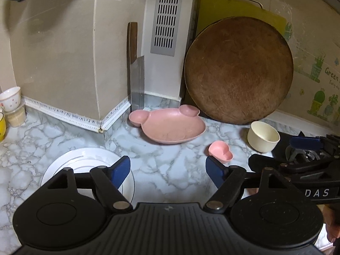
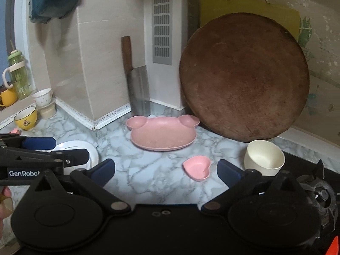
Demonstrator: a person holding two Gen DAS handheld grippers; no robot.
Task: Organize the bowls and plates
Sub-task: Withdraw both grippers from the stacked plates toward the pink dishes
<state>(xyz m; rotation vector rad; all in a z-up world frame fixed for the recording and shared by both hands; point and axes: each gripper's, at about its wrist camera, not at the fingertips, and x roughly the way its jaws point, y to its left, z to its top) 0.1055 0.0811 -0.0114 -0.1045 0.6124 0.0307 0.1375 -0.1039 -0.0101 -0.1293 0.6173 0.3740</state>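
Note:
A pink bear-shaped plate lies on the marble counter near the back corner. A small pink heart-shaped dish sits in front of it, and a cream bowl stands to the right by the stove. A white plate lies at the left. My left gripper hovers open over bare counter, its left finger above the white plate. My right gripper is open too, with nothing between its fingers and the heart dish just ahead.
A round wooden board and a yellow cutting board lean on the back wall, with a cleaver propped in the corner. Cups stand at the far left. A black gas stove borders the right.

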